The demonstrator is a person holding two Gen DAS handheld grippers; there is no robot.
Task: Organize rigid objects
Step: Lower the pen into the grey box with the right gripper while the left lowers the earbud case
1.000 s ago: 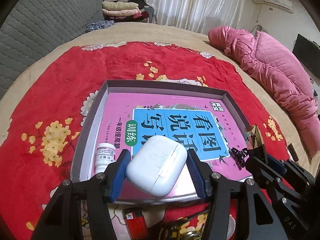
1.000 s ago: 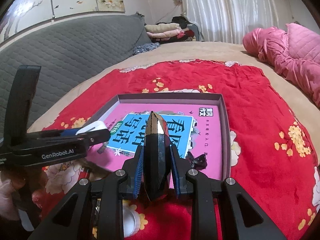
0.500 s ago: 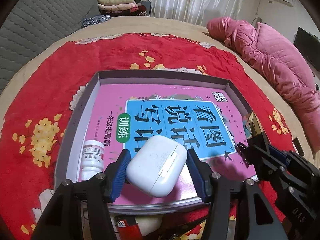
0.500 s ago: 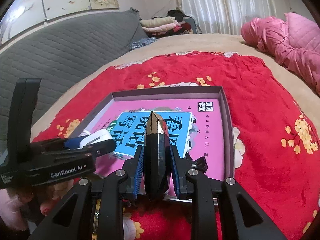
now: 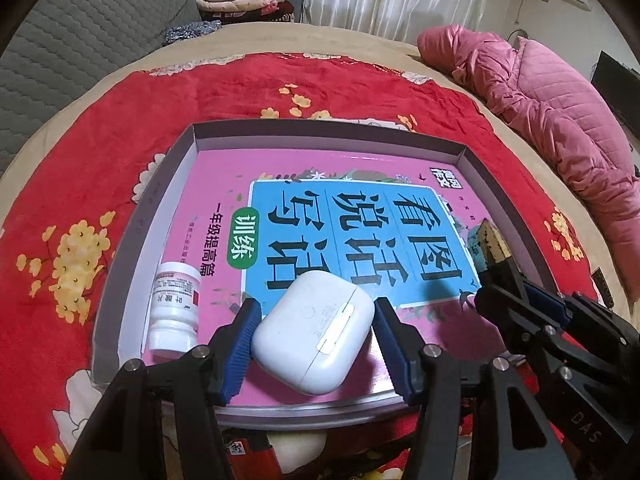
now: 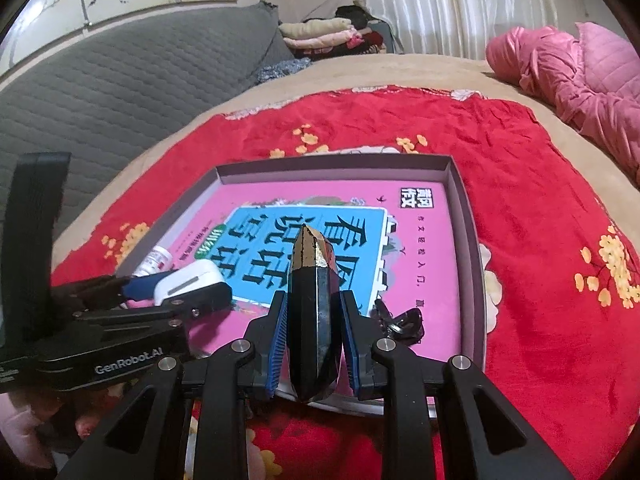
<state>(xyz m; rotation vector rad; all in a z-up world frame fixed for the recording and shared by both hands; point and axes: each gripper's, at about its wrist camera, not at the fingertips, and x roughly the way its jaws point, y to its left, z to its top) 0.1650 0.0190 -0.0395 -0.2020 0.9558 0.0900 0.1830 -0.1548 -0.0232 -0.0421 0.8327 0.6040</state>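
My left gripper (image 5: 316,314) is shut on a white earbud case (image 5: 314,336), held low over the near end of a grey shallow tray (image 5: 400,142). A pink and blue book (image 5: 352,220) fills the tray floor. A white pill bottle (image 5: 174,312) lies in the tray's near left corner. My right gripper (image 6: 314,300) is shut on a black faceted object with a gold tip (image 6: 312,280), over the tray's near right part. The same gripper (image 5: 508,284) and black object (image 5: 494,246) show at the right of the left wrist view. A black clip (image 6: 400,320) lies on the book.
The tray rests on a red flowered blanket (image 5: 100,140) over a tan bed. A pink quilted jacket (image 5: 560,112) lies at the right, a grey padded headboard (image 6: 100,92) at the left. A red item (image 5: 248,456) peeks out below the tray's near edge.
Both grippers have sunk toward the tray with their loads still held. The tray and book look larger, and the pill bottle shows more fully.
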